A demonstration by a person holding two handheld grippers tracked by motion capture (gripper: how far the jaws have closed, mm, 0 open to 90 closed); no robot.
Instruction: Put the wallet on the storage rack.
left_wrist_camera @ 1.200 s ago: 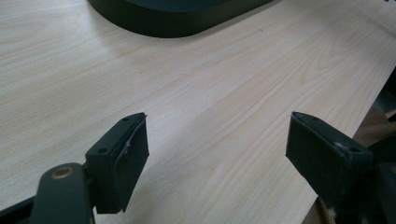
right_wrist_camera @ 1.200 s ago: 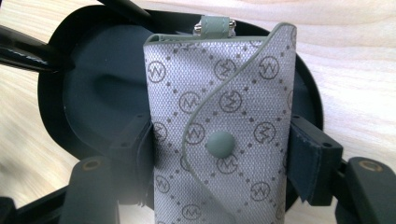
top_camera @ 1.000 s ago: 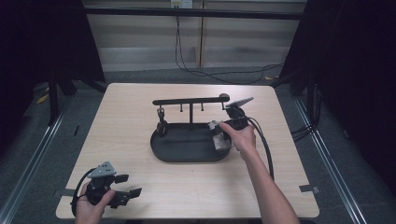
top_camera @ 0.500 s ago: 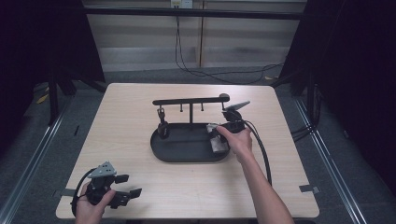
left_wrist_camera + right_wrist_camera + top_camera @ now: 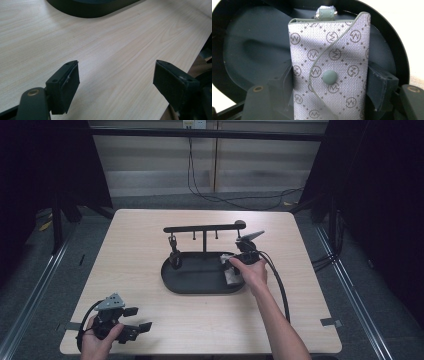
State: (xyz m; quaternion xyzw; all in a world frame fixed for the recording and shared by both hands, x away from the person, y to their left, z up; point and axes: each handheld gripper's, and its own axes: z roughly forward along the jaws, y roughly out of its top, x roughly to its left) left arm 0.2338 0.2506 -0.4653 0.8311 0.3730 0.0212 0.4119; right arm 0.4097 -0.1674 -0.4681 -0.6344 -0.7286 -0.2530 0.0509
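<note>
So the right gripper (image 5: pixel 329 87) just let its jaws ease apart a bit, and the little grey monogram pouch (image 5: pixel 329 67) sits between them, lying in the black tray (image 5: pixel 200 282) at its right end, mid-desk. The pads look barely off its sides, so I'd call that a drop-off. The left gripper (image 5: pixel 116 82) is spread wide, empty, parked by the desk's near-left corner.

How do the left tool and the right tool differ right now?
The left tool has its jaws wide apart with nothing between them; the right tool has narrower jaws that have just been opening, with a grey patterned pouch between them. The left tool sits over bare table near the front corner; the right tool is at the black tray. Both are hand-held.
</note>
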